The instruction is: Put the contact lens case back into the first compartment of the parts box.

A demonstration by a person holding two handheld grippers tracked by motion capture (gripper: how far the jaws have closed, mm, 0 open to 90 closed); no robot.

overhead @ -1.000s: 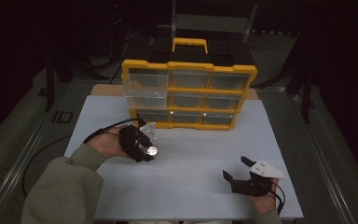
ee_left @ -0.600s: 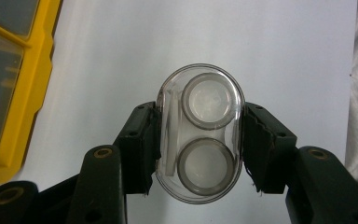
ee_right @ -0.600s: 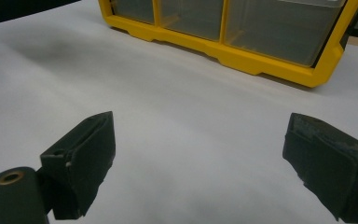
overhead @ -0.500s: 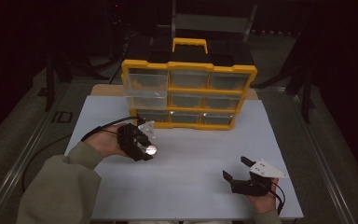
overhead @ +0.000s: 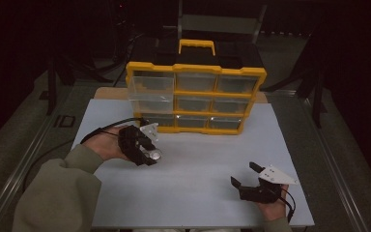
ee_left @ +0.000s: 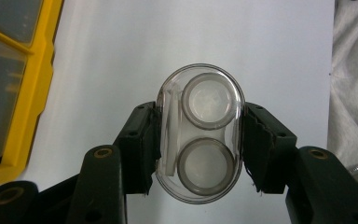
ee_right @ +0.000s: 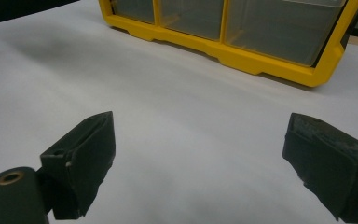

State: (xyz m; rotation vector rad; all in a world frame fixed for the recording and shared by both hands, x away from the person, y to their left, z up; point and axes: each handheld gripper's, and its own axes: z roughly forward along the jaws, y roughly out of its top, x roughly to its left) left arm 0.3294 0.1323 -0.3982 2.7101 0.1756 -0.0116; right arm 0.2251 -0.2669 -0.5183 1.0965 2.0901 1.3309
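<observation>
My left gripper (overhead: 150, 153) hovers over the white board, left of centre, with its jaws shut on a clear oval plastic case (ee_left: 199, 133). Two round rings sit inside the case, one above the other. In the left gripper view both pads (ee_left: 151, 140) press on the long sides of the case. From above, the case (overhead: 154, 155) glints at the gripper's tip. My right gripper (overhead: 244, 174) rests low near the board's front right corner. Its jaws stand wide apart, and in its own view my right gripper (ee_right: 205, 158) has only bare board between them.
A yellow organizer (overhead: 195, 94) with clear drawers stands at the back of the white board (overhead: 193, 193), and its top-left drawer (overhead: 152, 89) sticks out. The organizer's edge (ee_left: 9, 93) lies just left of the held case. A grey sleeve (overhead: 58, 193) enters bottom left.
</observation>
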